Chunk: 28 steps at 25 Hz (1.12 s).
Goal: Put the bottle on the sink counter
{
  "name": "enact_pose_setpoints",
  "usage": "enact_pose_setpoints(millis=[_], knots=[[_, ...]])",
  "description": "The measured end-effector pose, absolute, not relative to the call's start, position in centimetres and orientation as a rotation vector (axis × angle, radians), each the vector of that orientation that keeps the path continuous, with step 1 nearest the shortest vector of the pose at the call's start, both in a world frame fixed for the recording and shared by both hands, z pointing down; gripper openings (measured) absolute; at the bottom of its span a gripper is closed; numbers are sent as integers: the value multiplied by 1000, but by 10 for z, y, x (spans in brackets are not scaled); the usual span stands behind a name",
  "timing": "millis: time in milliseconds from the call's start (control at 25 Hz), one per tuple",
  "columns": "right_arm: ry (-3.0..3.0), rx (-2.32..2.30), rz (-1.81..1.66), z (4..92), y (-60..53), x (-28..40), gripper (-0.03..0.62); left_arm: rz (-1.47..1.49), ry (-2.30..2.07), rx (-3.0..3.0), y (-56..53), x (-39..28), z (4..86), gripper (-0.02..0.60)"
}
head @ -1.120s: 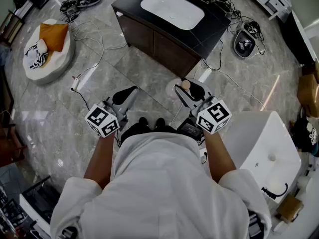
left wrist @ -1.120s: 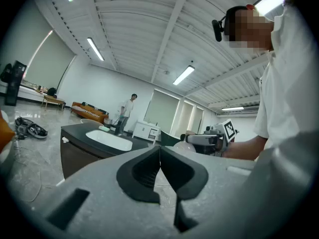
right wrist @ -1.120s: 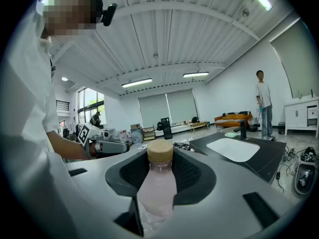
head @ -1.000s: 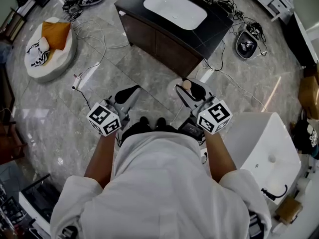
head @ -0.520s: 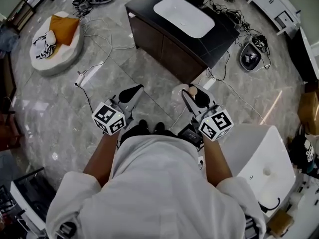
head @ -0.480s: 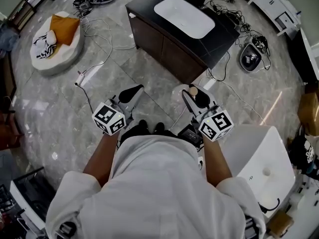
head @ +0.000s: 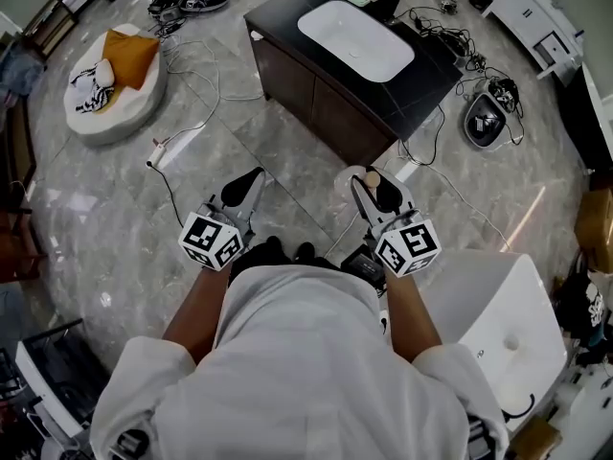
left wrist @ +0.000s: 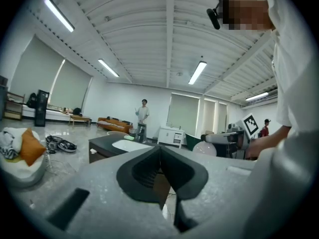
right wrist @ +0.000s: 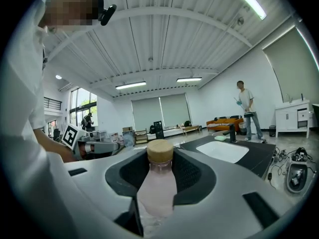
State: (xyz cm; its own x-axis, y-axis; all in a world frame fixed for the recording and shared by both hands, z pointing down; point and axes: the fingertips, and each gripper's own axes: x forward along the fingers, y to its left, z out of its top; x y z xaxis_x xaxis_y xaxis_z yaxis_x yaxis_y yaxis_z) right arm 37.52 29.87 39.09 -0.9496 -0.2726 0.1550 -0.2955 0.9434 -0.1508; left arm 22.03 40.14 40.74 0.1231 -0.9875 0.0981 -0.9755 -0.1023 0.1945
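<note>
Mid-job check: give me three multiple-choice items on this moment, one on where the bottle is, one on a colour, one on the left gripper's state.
1. Where is the bottle relative to the sink counter?
A. Standing on it
B. Short of it, in the right gripper
C. Lying in its basin

2. What colour is the bottle's cap?
A. Blue
B. Black
C. Tan

3. How do the left gripper jaws stand?
A. Shut, nothing between them
B. Closed on the bottle
C. Wide apart

Key: 1 B, the right gripper view shows the pads pressing the bottle's sides, with the counter ahead. 2 C, the cap is tan above a pink body. 3 A, the left gripper view shows the pads meeting, empty.
</note>
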Motion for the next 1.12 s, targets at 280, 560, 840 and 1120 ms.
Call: enact_pose_setpoints(millis=[280, 560, 840, 1120], knots=[[-2948, 544, 207, 394, 283, 387, 143, -23, -2180, 1982, 410, 199, 410, 17], [-2949, 510, 263, 407, 279, 385, 143, -43, -2187, 1959, 407, 195, 417, 17], [-2944, 550, 283, 410, 261, 380, 143, -17, -2184, 1919, 394, 182, 425, 17], [-2937, 577, 280, 409, 231, 360, 143, -61, -2178, 1917, 369, 157, 426, 17]])
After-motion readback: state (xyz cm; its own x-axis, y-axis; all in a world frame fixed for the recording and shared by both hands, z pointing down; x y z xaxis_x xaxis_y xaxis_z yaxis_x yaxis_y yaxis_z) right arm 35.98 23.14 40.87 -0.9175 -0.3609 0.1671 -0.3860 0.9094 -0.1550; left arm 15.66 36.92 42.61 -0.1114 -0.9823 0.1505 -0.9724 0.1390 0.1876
